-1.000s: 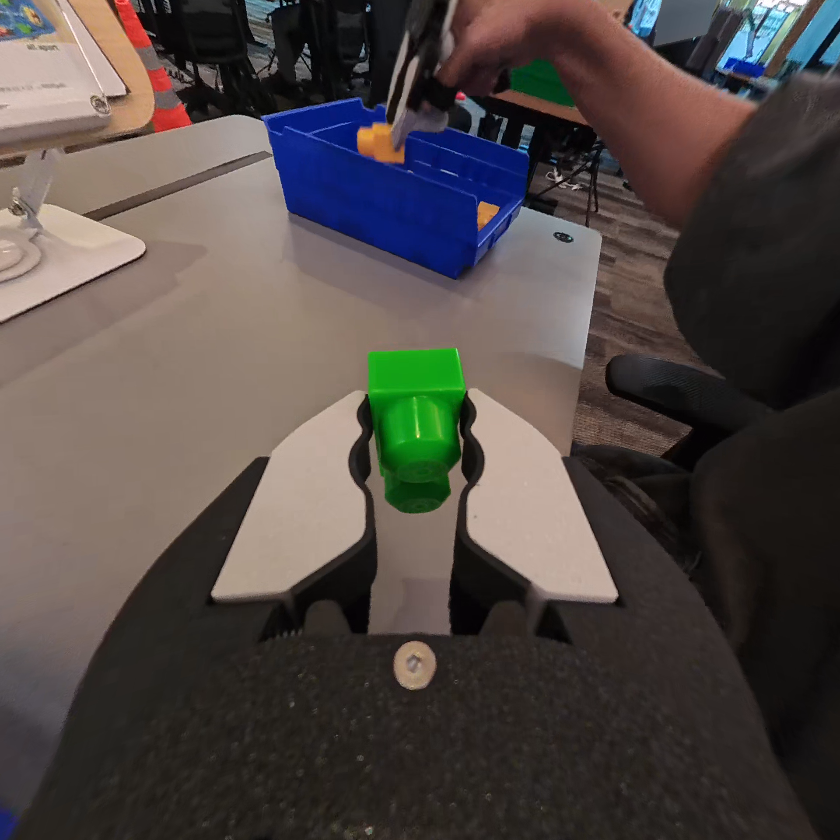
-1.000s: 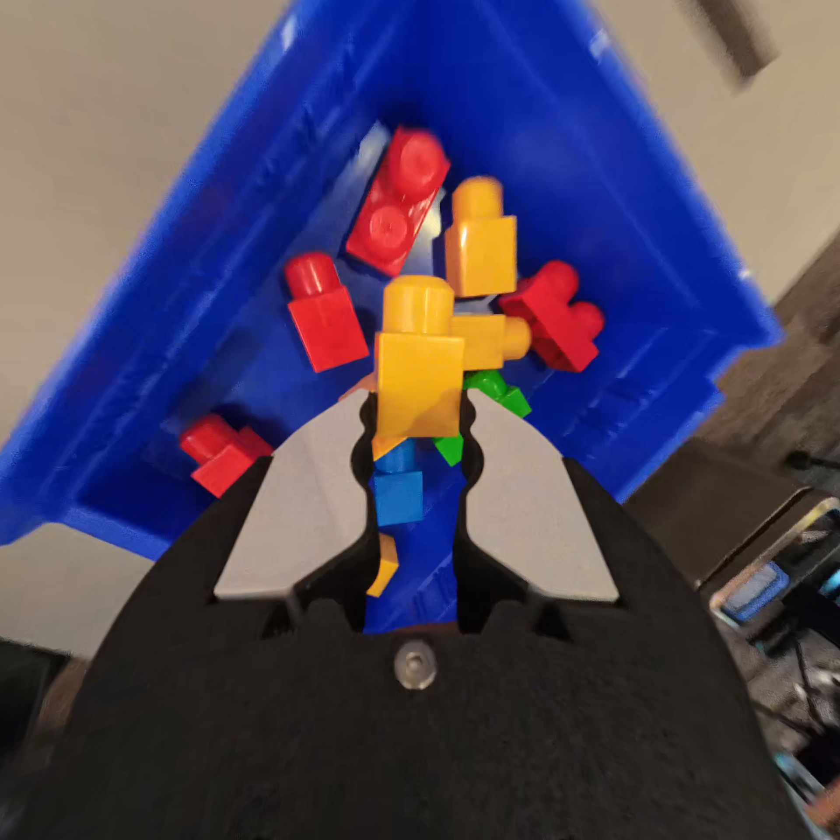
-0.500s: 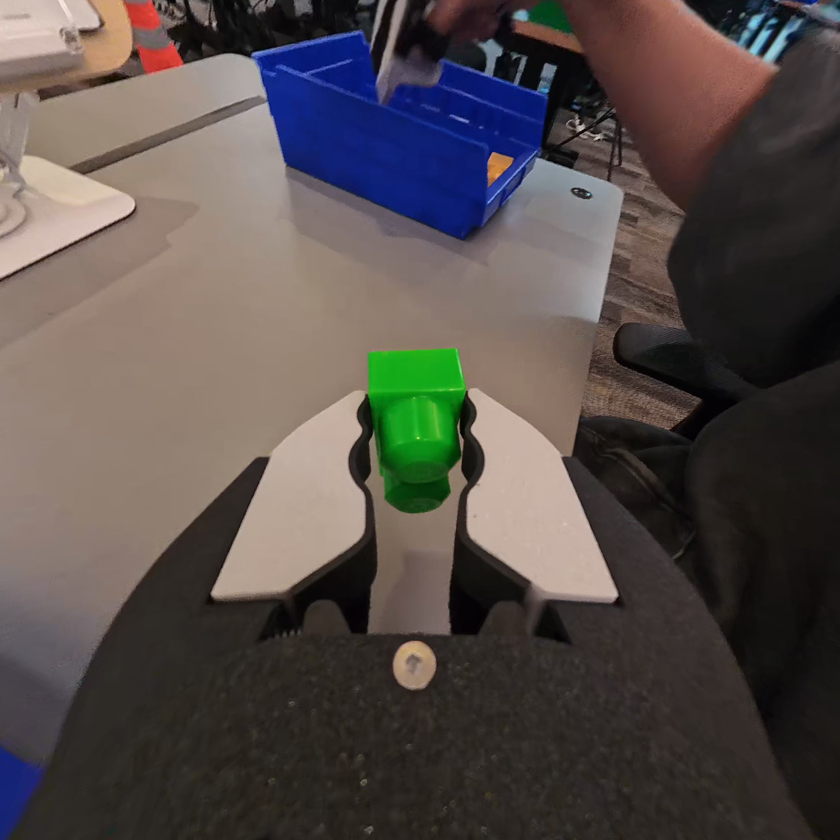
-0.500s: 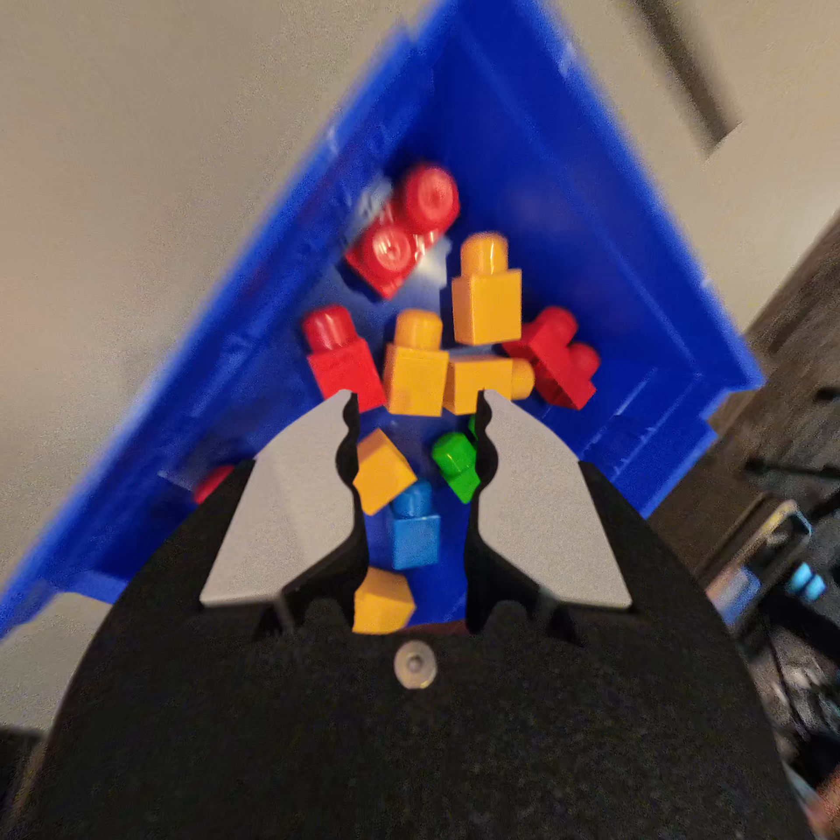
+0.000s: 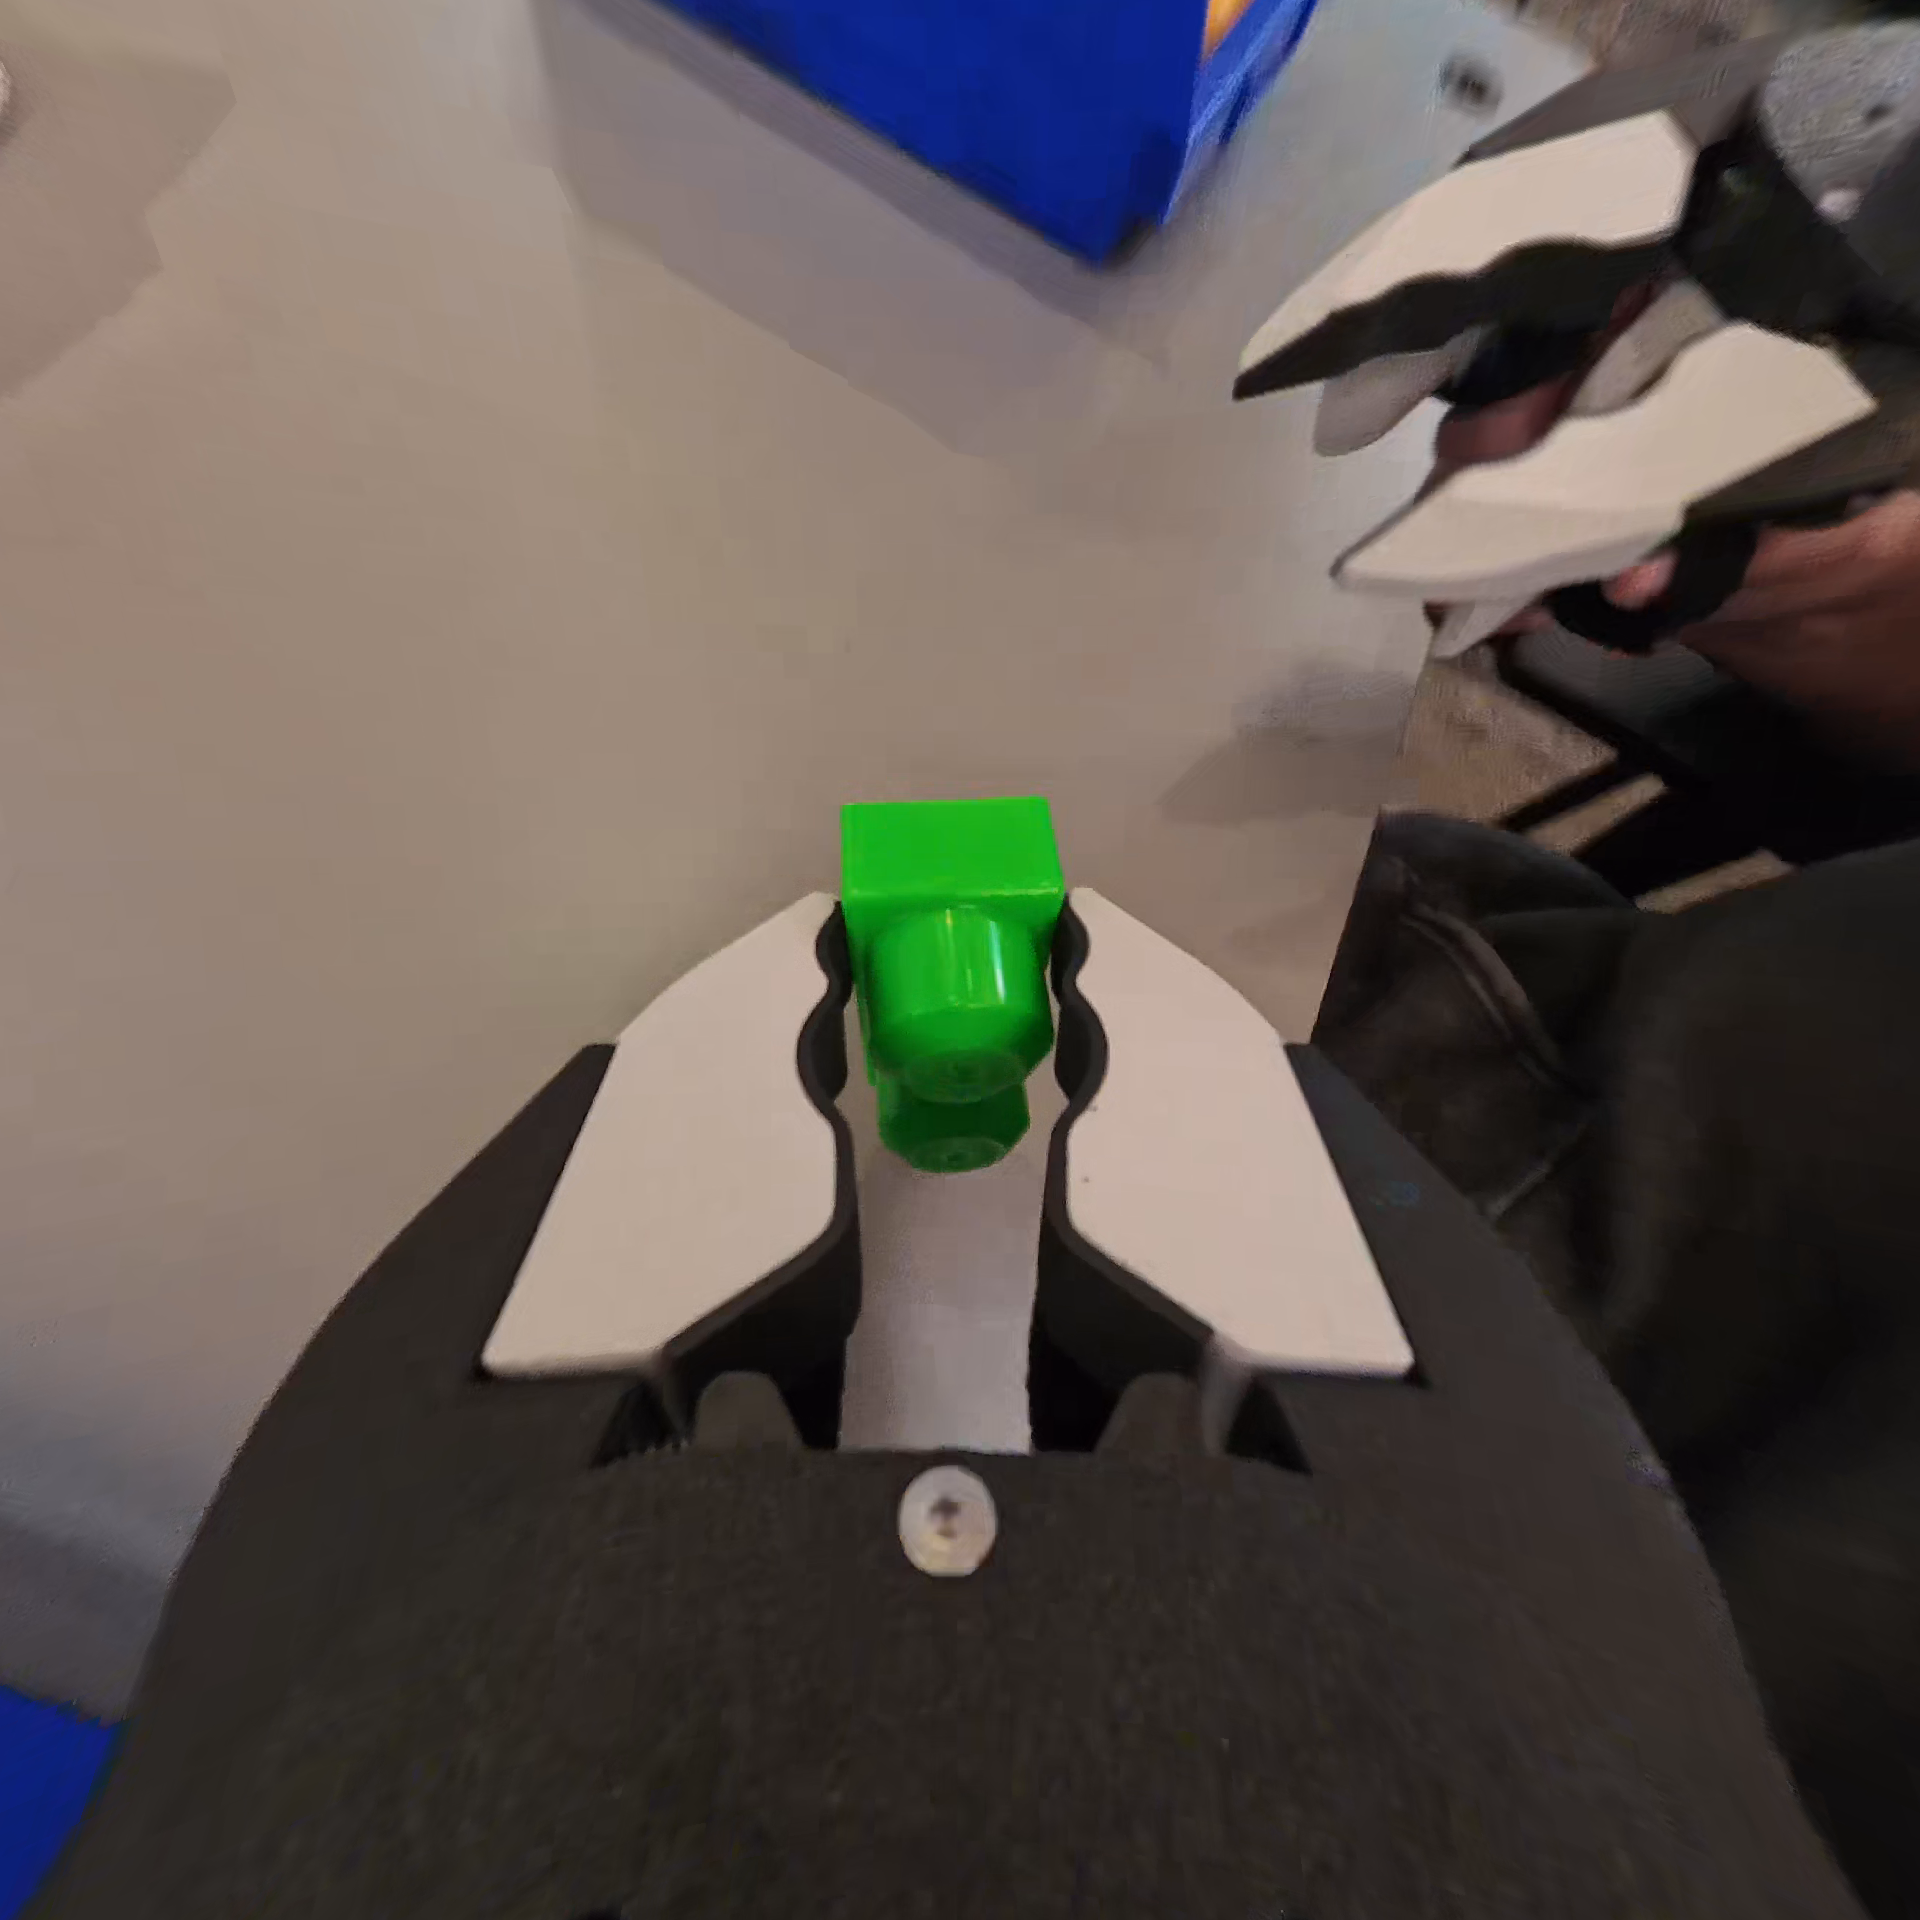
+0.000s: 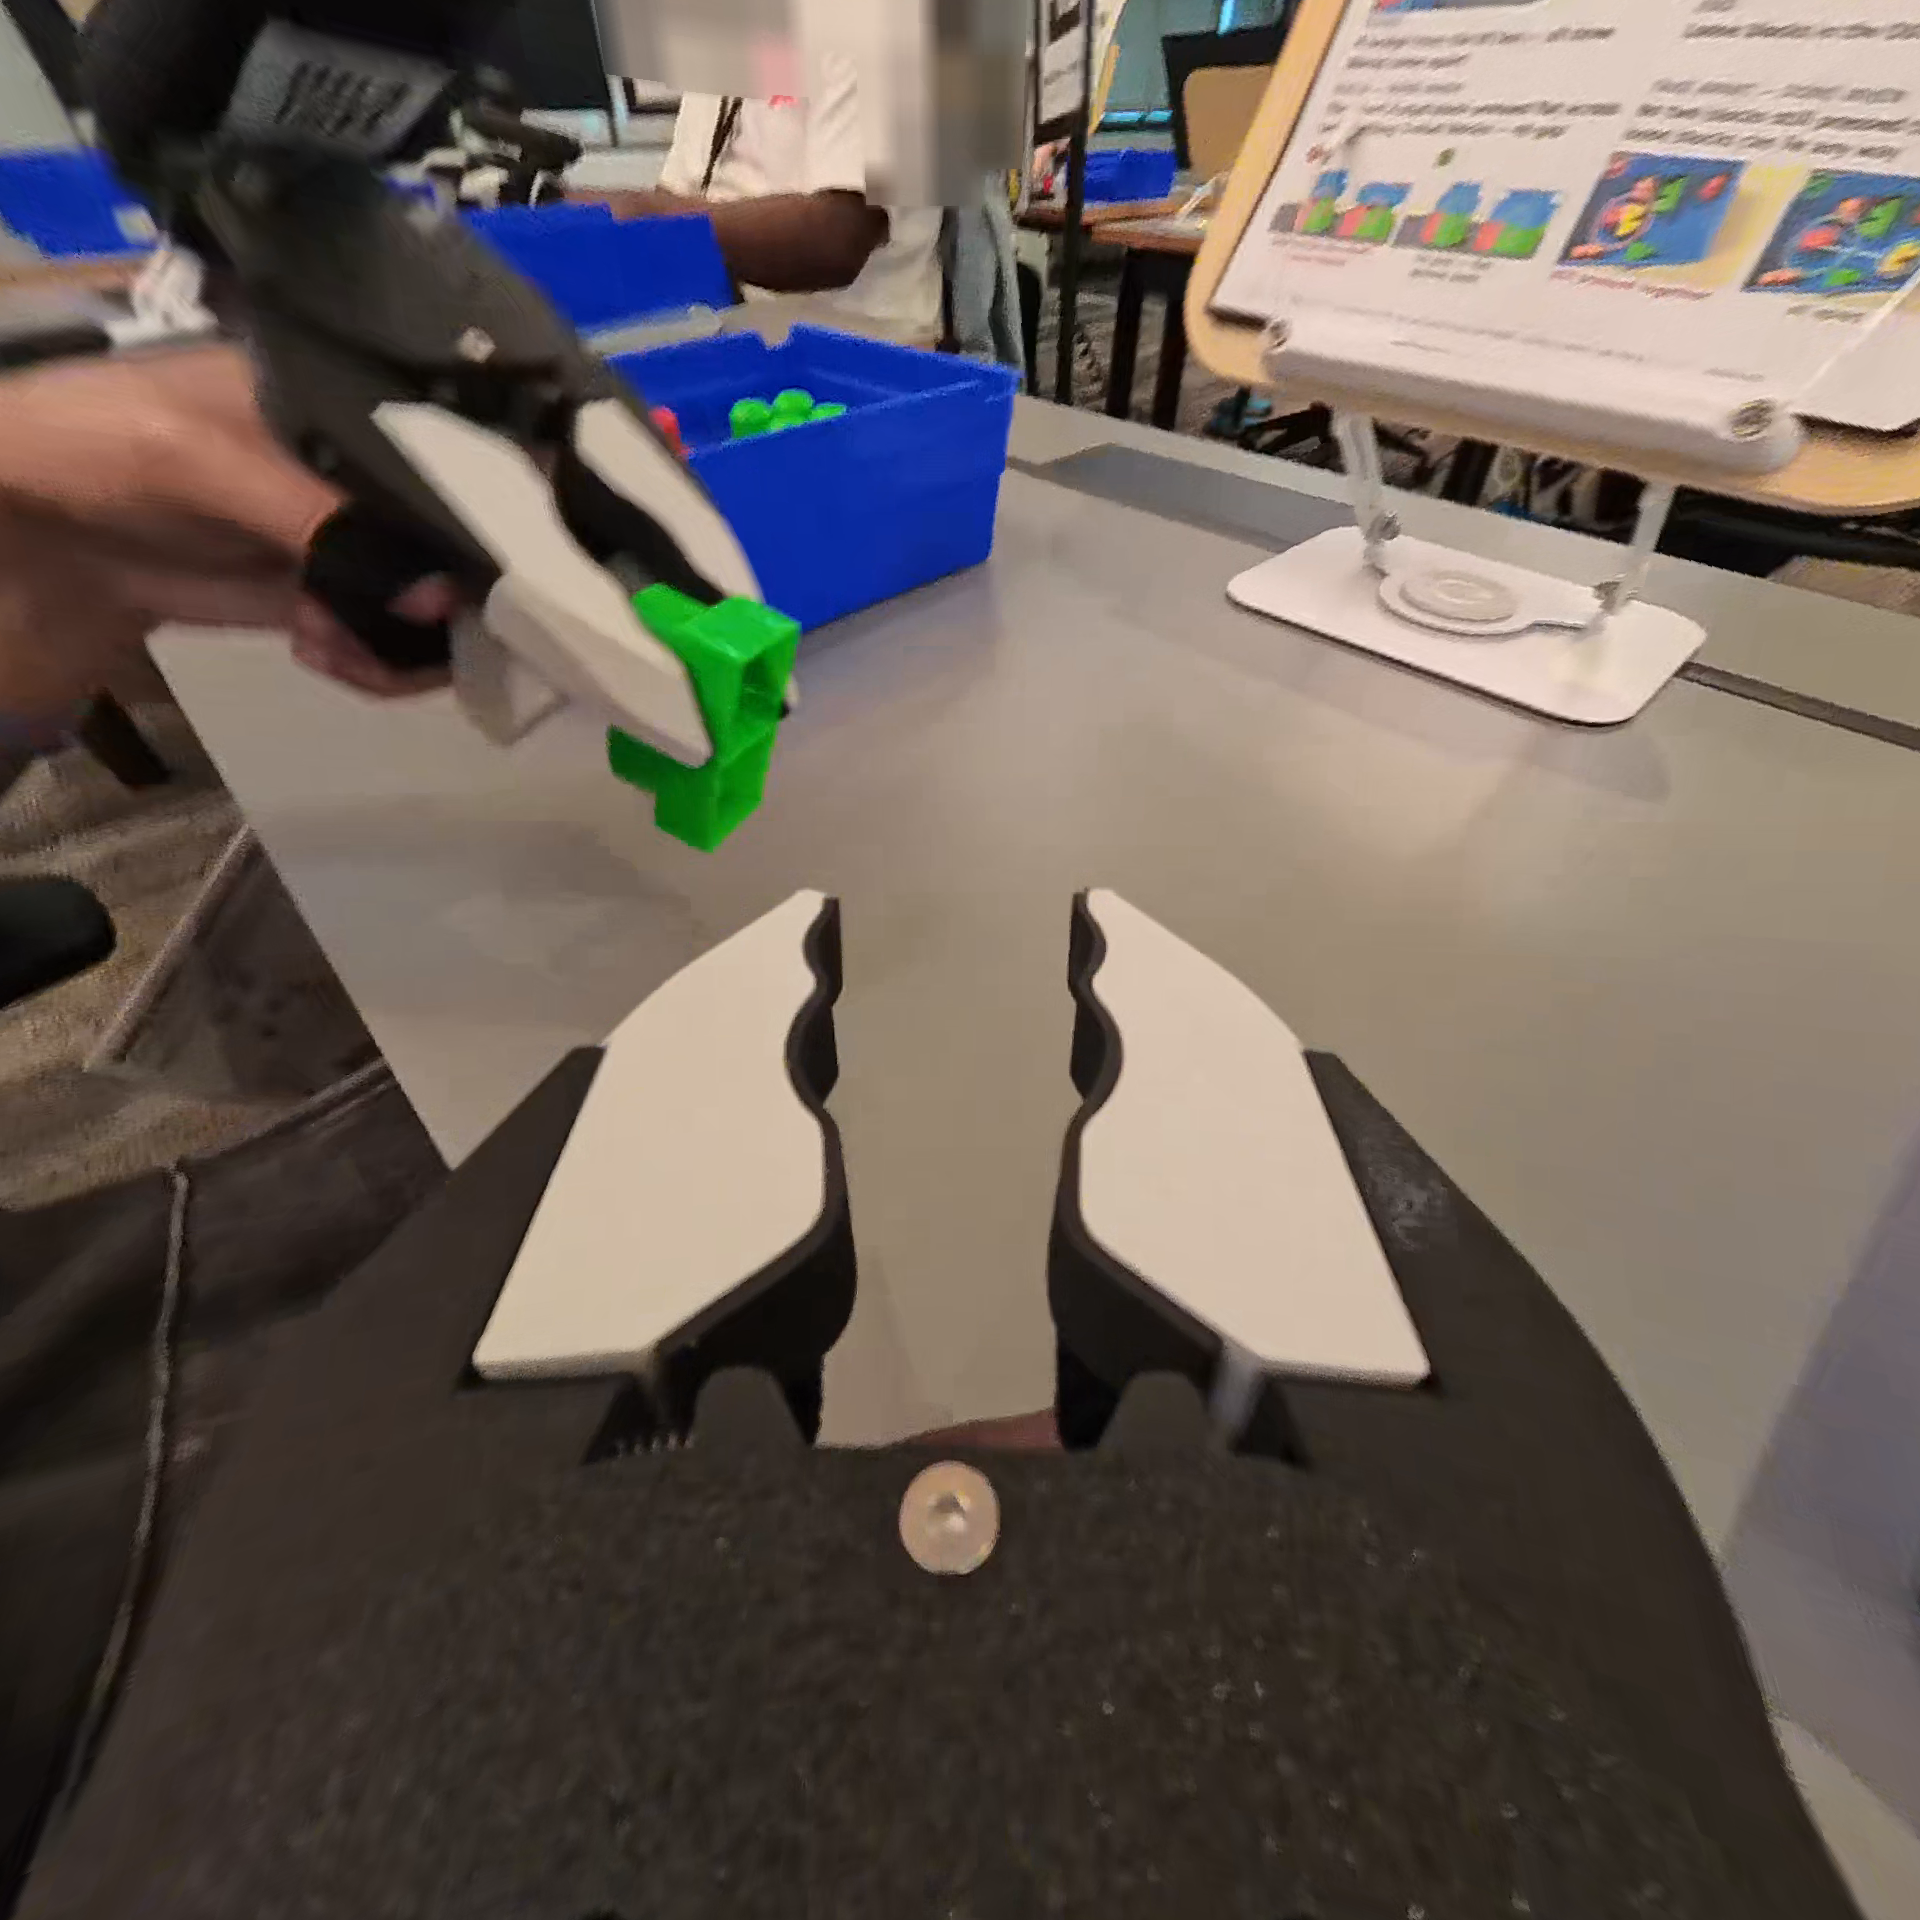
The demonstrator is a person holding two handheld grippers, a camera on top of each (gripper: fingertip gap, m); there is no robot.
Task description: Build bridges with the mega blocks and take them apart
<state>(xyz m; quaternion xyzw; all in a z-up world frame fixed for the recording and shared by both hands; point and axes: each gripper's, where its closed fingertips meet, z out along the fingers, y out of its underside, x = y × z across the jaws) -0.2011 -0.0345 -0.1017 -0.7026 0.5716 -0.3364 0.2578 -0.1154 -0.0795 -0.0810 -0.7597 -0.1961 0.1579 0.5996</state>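
My left gripper [image 5: 951, 900] is shut on a green mega block piece [image 5: 948, 951] with two studs pointing back at the camera, held above the grey table [image 5: 436, 644]. In the right wrist view the same left gripper [image 6: 732, 681] holds the green piece [image 6: 717, 727] above the table near its left edge. My right gripper [image 6: 953, 902] is open and empty over the table. It also shows in the left wrist view [image 5: 1299, 473] at the upper right, jaws apart, to the right of the green piece.
A blue bin [image 5: 935, 114] stands ahead of the left gripper. Another blue bin [image 6: 873, 499] with green and red blocks sits at the table's far side. A white stand [image 6: 1455, 613] carries an instruction board [image 6: 1610, 208]. The table edge [image 6: 281, 831] and a chair lie left.
My right gripper opened and dropped the yellow block into the blue bin, then swung away from the bin toward the left gripper. The left gripper moved forward, still holding the green piece.
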